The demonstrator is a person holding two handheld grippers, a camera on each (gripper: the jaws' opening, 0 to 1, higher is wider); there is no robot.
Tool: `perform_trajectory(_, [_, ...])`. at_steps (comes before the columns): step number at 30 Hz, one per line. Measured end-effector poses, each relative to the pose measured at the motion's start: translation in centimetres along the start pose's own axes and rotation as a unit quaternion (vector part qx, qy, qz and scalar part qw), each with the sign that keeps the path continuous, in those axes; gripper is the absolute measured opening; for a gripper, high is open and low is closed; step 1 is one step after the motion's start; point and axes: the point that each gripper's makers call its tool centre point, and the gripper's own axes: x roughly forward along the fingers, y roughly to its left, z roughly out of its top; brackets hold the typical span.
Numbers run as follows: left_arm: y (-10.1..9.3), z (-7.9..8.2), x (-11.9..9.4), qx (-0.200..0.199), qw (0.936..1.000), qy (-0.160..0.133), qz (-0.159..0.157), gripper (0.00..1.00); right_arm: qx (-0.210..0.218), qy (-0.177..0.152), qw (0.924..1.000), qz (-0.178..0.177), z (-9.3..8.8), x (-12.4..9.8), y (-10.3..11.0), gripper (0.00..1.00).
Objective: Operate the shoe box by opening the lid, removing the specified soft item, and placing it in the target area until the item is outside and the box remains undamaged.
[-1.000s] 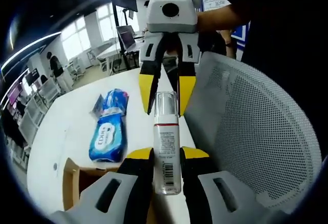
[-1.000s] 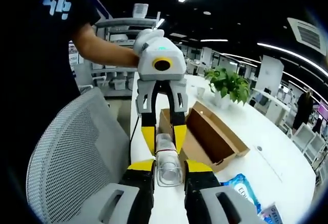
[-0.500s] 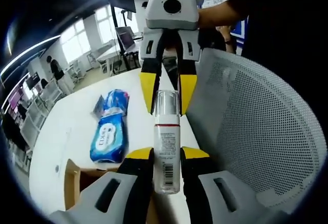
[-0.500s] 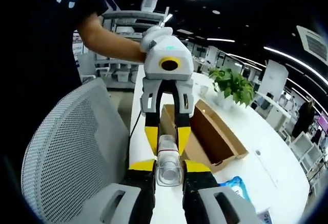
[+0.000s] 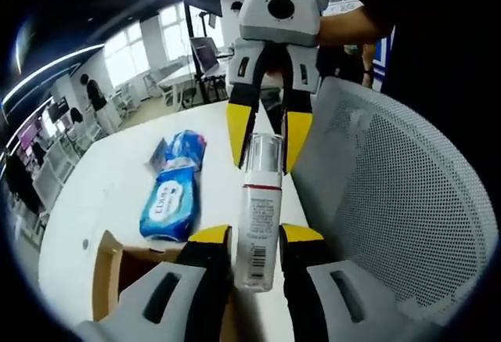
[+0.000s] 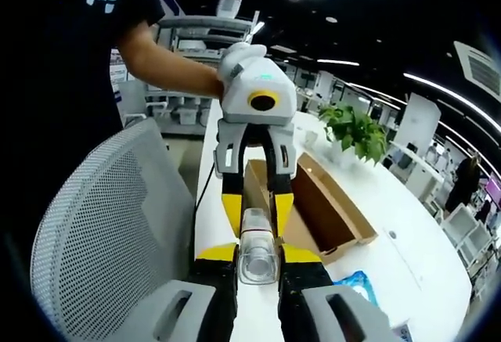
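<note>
Table (image 5: 102, 193), long and white, carries everything; a mesh chair (image 5: 391, 193) stands at its edge, beside the person's dark shirt and bare forearm. Box (image 6: 313, 201) of brown cardboard lies open on the table, its lid folded out flat, with a potted plant (image 6: 356, 131) beyond it. Blue wipes pack (image 5: 171, 201) lies on the table outside the box, just past the box corner seen in the left gripper view. Bottle (image 5: 258, 209), clear-capped with a white label, is held in the air between the two tools, above the table edge. Left gripper (image 5: 254, 236) is clenched on its lower body. Right gripper (image 6: 257, 250) meets it head-on, jaws clamped on the capped end.
</note>
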Motion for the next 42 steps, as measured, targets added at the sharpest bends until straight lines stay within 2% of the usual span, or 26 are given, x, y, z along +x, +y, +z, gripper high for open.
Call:
perform_trajectory(7, [0.6, -0.7, -0.8, -0.018, 0.9996, 0.002, 0.019, 0.28, -0.002, 0.007, 1.0, 0.004, -0.3, 0.4, -0.2, 0.14])
perform_trajectory(11, [0.9, -1.4, -1.4, -0.04, 0.9986, 0.006, 0.034, 0.34, -0.005, 0.013, 0.9999, 0.007, -0.5, 0.6, -0.6, 0.14])
perform_trajectory(21, [1.6, -2.4, -3.3, -0.099, 0.9916, -0.009, 0.083, 0.44, -0.012, 0.019, 0.9997, 0.011, -0.6, 0.7, -1.9, 0.14])
perform_trajectory(26, [1.5, -3.1, -4.4, -0.125, 0.9867, -0.014, 0.103, 0.46, -0.018, 0.028, 0.9994, 0.01, -0.8, 0.5, -3.1, 0.14])
perform_trajectory(33, [1.5, -4.5, -5.4, -0.142, 0.9828, -0.003, 0.118, 0.52, -0.031, 0.045, 0.9985, 0.007, -1.3, -0.2, -4.9, 0.14])
perform_trajectory(42, [2.0, -5.1, -7.1, -0.169, 0.9751, -0.016, 0.143, 0.6, -0.038, 0.055, 0.9978, -0.003, -1.4, -1.5, -7.7, 0.14])
